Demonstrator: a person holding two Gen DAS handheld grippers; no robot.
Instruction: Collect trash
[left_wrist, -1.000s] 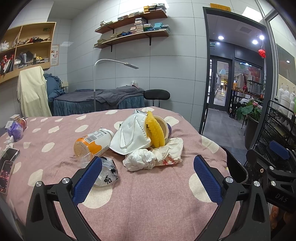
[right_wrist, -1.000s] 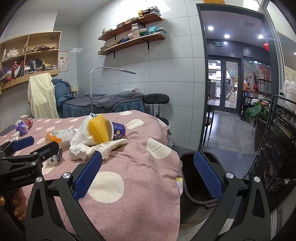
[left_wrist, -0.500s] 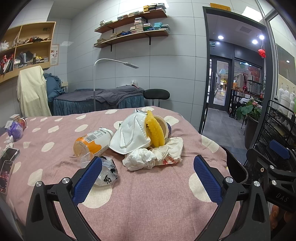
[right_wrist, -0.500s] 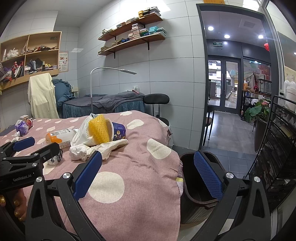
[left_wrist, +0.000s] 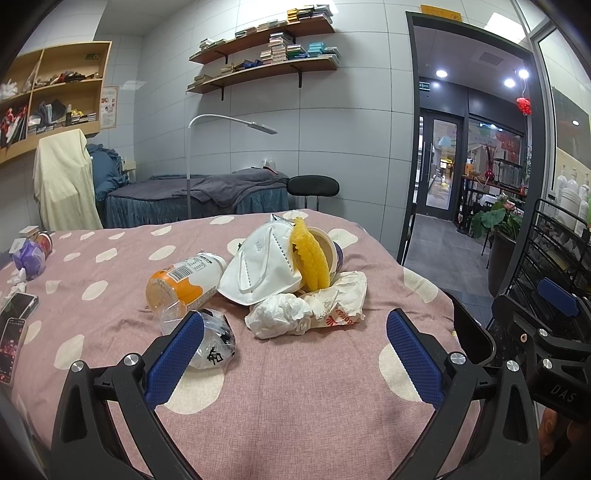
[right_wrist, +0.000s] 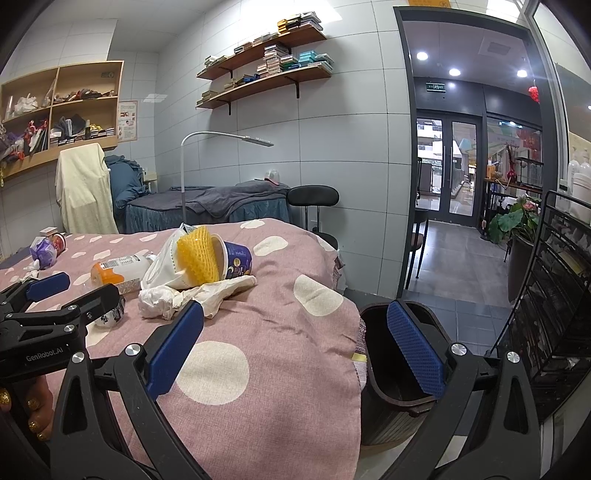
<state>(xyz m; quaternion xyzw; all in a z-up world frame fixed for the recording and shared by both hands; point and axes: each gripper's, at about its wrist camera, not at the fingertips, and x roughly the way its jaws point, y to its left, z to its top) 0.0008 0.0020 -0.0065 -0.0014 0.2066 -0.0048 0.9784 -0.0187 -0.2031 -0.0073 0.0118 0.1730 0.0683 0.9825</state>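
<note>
The left gripper (right_wrist: 79, 297) reads "GenRobot.AI" (white on black), and the right gripper (left_wrist: 554, 317) reads "DAS".

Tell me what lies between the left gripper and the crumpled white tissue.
In the left wrist view, only bare pink polka-dot bedcover lies between the open left gripper and the crumpled white tissue; a crinkled clear plastic wrapper sits off beside the left finger.

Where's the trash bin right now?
The trash bin stands on the floor at the bed's right edge, low in the right wrist view, behind the open right gripper.
</note>
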